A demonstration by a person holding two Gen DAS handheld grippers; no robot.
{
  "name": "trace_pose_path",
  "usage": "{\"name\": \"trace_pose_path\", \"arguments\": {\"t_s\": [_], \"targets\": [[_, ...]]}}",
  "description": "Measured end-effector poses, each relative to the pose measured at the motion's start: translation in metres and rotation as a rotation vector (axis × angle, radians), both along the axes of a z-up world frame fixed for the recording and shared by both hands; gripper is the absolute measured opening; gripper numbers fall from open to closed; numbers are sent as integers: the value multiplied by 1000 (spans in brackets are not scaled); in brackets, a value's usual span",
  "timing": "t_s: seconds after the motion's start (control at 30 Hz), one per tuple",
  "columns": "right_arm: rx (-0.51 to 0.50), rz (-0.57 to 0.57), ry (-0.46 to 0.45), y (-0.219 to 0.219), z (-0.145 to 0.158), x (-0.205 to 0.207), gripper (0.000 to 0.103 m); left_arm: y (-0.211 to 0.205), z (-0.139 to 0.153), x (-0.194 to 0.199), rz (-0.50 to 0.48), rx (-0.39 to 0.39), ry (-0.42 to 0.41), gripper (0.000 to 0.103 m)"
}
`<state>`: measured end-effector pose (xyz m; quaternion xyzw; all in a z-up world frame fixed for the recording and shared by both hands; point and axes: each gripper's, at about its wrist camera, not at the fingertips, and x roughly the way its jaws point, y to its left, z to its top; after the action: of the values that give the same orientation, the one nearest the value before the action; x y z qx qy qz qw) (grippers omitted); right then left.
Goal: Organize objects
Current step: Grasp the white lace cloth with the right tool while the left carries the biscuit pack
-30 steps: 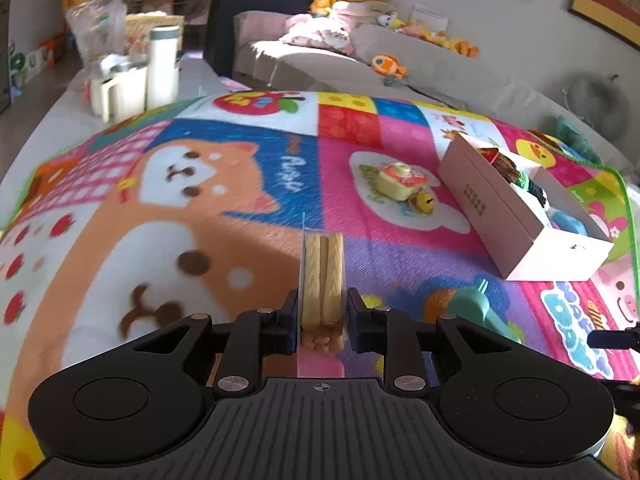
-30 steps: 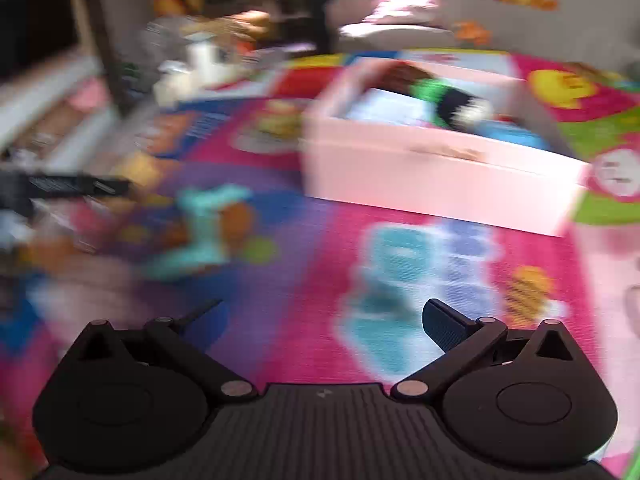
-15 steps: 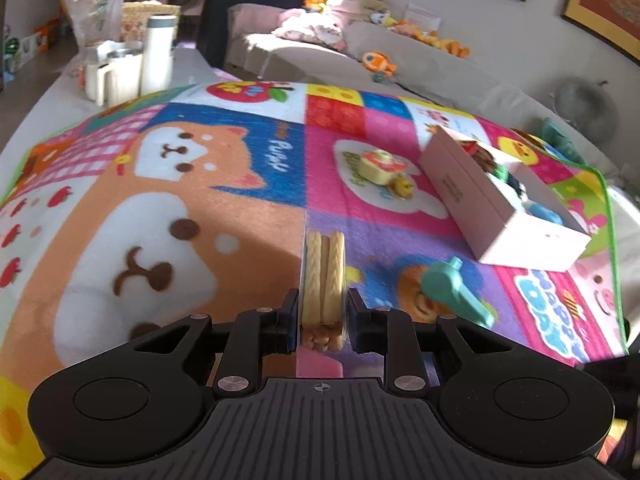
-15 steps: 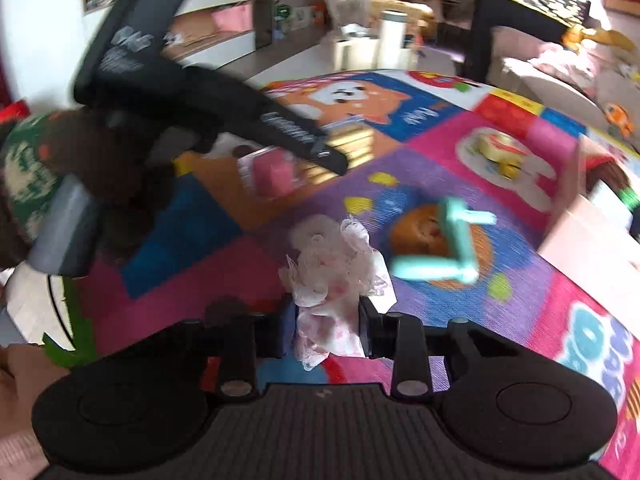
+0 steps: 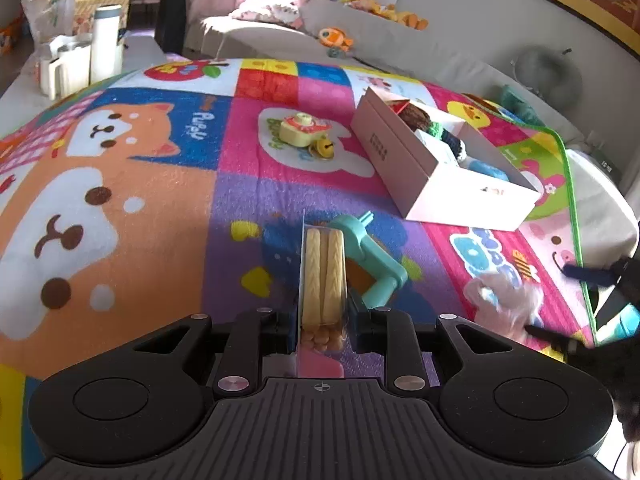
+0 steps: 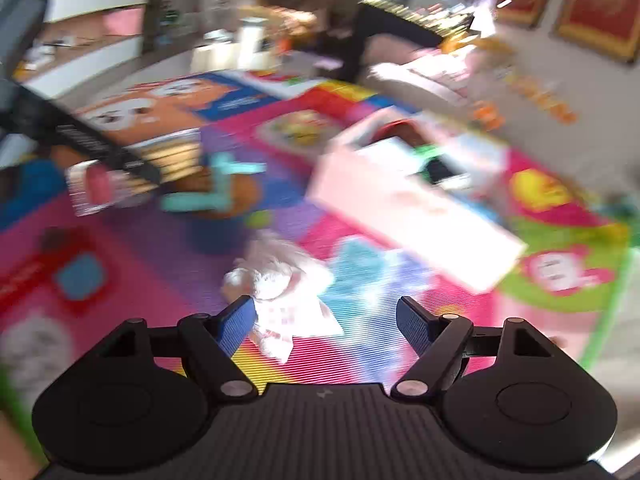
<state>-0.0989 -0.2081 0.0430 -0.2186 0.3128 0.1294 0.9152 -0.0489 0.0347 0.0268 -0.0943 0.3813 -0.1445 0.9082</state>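
My left gripper (image 5: 322,322) is shut on a clear packet of biscuit sticks (image 5: 323,276) and holds it above the colourful play mat (image 5: 120,200). A teal plastic toy (image 5: 370,258) lies just beyond it. My right gripper (image 6: 326,320) is open; a white frilly cloth (image 6: 280,280) lies on the mat by its left finger, also visible in the left wrist view (image 5: 500,300). A pale pink box (image 5: 424,172) holding several items sits at the right, blurred in the right wrist view (image 6: 400,200).
A yellow toy with a bell (image 5: 306,132) lies on the mat's middle. A white bottle and cups (image 5: 86,60) stand at the far left. A sofa with plush toys (image 5: 320,20) lies beyond. The right wrist view is motion-blurred.
My right gripper has opened and let go of the white cloth, which now lies on the mat. My left gripper has moved right, closer to the teal toy, still holding the biscuit packet.
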Motion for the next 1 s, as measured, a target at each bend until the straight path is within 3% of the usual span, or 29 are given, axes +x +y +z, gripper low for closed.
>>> {"name": "trace_pose_path", "arguments": {"t_s": [0.1, 0.23, 0.33, 0.67, 0.77, 0.83, 0.9, 1.0], "targets": [[5, -75, -44, -14, 8, 2, 80, 1, 0, -2, 8, 4, 1, 26], [188, -47, 40, -28, 19, -2, 95, 0, -1, -3, 20, 9, 4, 26], [222, -21, 54, -23, 19, -7, 95, 0, -1, -3, 21, 13, 2, 26], [318, -151, 117, -2, -8, 27, 93, -2, -6, -4, 25, 21, 11, 27], [308, -162, 137, 2, -14, 35, 74, -2, -6, -4, 28, 17, 13, 27], [293, -165, 153, 4, -16, 38, 42, -2, -6, -4, 27, 18, 12, 27], [304, -163, 148, 3, -14, 37, 32, -1, -6, -4, 28, 18, 12, 27], [346, -149, 110, -2, -5, 31, 29, -2, -6, -4, 27, 18, 11, 27]]}}
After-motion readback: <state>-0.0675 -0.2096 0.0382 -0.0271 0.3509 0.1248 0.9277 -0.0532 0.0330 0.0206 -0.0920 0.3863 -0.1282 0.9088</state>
